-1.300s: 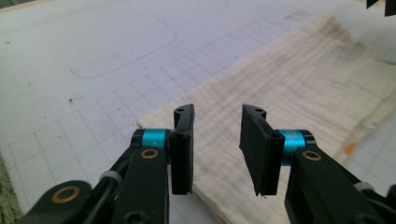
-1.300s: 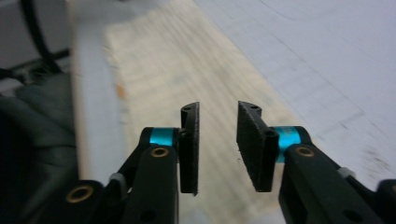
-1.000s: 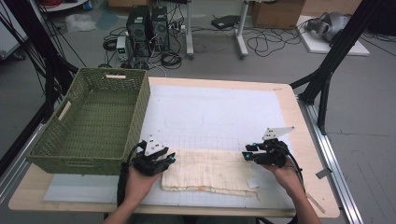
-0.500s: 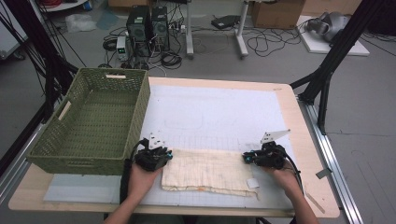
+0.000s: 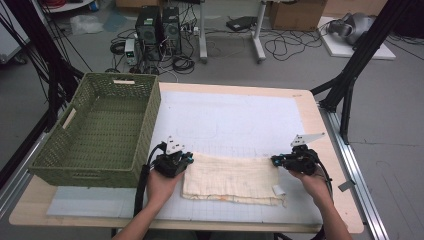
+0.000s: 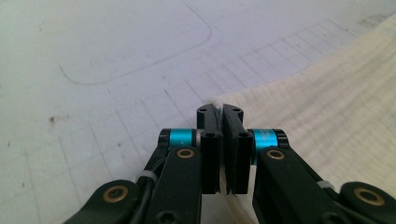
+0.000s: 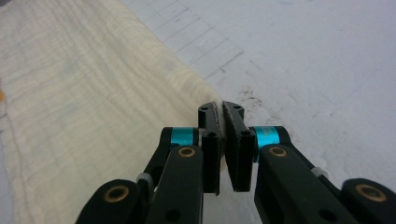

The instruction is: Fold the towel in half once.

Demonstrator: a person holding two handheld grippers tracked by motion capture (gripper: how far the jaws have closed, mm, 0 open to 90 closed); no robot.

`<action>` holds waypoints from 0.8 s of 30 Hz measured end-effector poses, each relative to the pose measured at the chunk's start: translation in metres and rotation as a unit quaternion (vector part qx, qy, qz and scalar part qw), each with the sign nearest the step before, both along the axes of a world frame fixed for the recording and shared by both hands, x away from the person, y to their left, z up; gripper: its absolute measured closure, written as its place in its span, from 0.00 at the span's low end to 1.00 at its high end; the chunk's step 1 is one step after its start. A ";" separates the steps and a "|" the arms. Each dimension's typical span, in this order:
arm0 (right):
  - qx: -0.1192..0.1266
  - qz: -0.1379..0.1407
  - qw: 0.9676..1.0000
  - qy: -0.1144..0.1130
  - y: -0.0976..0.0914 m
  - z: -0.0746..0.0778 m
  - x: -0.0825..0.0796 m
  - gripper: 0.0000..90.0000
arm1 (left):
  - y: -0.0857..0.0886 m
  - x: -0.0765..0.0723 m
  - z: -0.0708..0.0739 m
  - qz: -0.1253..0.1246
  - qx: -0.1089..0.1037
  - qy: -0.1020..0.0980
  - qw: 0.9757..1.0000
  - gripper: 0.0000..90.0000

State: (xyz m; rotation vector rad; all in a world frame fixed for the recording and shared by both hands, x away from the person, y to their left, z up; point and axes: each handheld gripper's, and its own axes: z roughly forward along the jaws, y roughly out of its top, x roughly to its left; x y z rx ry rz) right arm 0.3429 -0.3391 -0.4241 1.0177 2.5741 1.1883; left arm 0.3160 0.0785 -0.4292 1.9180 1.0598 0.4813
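Note:
A cream folded cloth [image 5: 230, 177] lies flat on the white gridded mat [image 5: 235, 120] near the table's front edge. My left gripper [image 5: 191, 159] is at the cloth's far left corner. In the left gripper view the gripper [image 6: 219, 109] has just been closing and now stands shut, with a bit of the cloth [image 6: 327, 107] pinched between its pads. My right gripper [image 5: 274, 160] is at the far right corner. In the right gripper view the gripper [image 7: 219, 107] is shut on the corner of the cloth [image 7: 93, 93].
A green woven basket [image 5: 147, 130] stands on the table's left side, just left of my left hand. A small white tag [image 5: 278, 190] hangs at the cloth's near right corner. Bare wooden table [image 5: 320, 125] borders the mat on the right.
Both grippers have edged a little along the cloth's far edge onto its two corners. The cloth itself lies where it was.

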 end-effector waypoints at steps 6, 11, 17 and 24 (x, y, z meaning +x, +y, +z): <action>0.012 -0.017 1.000 0.008 0.000 -0.006 0.010 0.95 | 0.001 0.022 -0.002 0.038 0.003 0.001 0.999 0.95; 0.017 -0.020 1.000 0.016 0.006 -0.016 0.018 0.89 | 0.003 0.027 -0.009 0.038 0.019 0.014 0.999 0.95; 0.046 -0.033 0.998 0.026 0.005 -0.019 0.019 0.74 | 0.006 0.027 -0.007 0.032 0.013 0.018 0.999 0.85; 0.056 -0.031 0.998 0.019 0.007 -0.019 0.021 0.65 | 0.006 0.030 -0.005 0.024 -0.005 0.017 1.000 0.78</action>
